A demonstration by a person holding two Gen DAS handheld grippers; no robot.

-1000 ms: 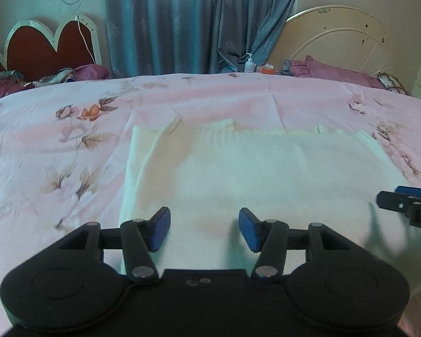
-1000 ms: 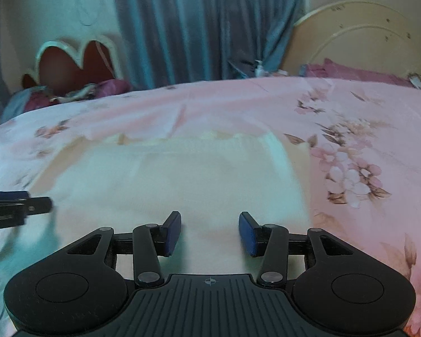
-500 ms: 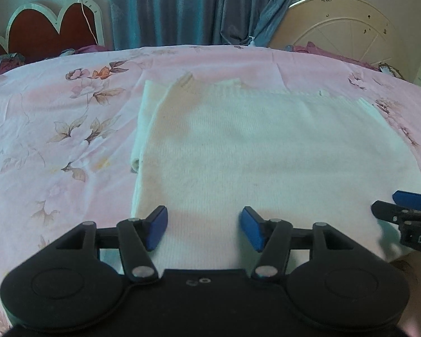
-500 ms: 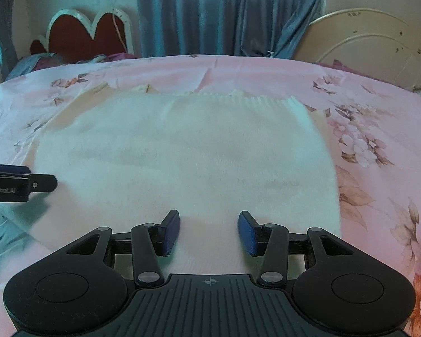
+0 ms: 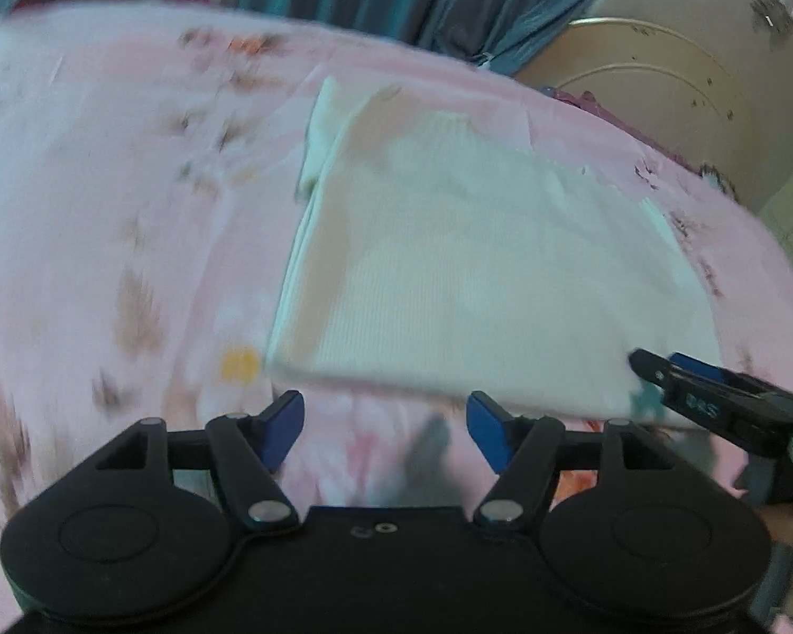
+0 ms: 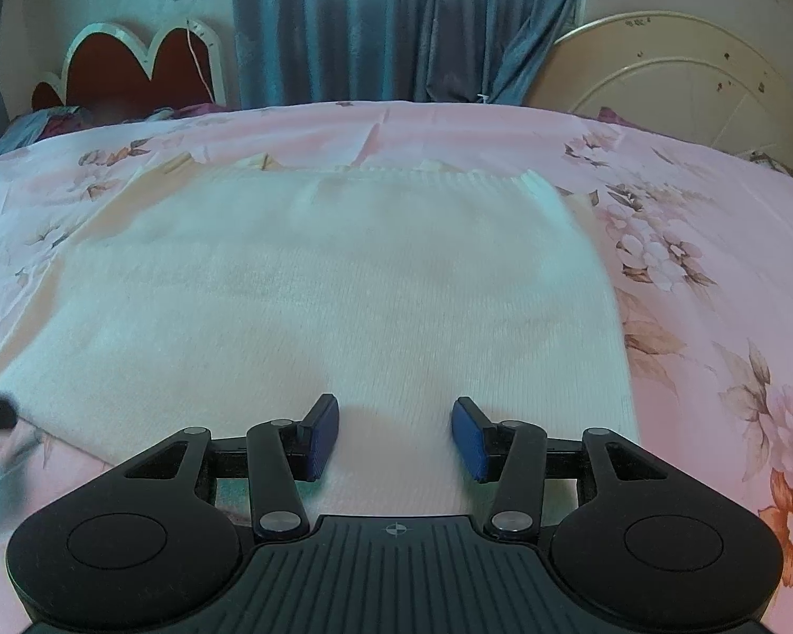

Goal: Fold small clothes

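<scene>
You are sliding your left gripper (image 5: pixel 383 430) off the white knit garment (image 5: pixel 481 274) onto the pink bedsheet (image 5: pixel 105 211), jaws opening on nothing; your right gripper (image 6: pixel 395 438) is hovering spread, empty, over its near hem, ready for pinching

A pink bedsheet (image 6: pixel 713 243) printed with brown and orange flowers covers the bed ahead of the gripper and spreads to both sides of it. Far ahead, blue-grey curtains (image 6: pixel 375 21) hang against the wall. Ahead and to the left stands a red heart-shaped headboard (image 6: pixel 143 68) with a pale rim, a thin white cord (image 6: pixel 198 66) dangling over it. Ahead to the right leans a cream arched headboard (image 6: pixel 676 79), speckled with dark marks.
</scene>
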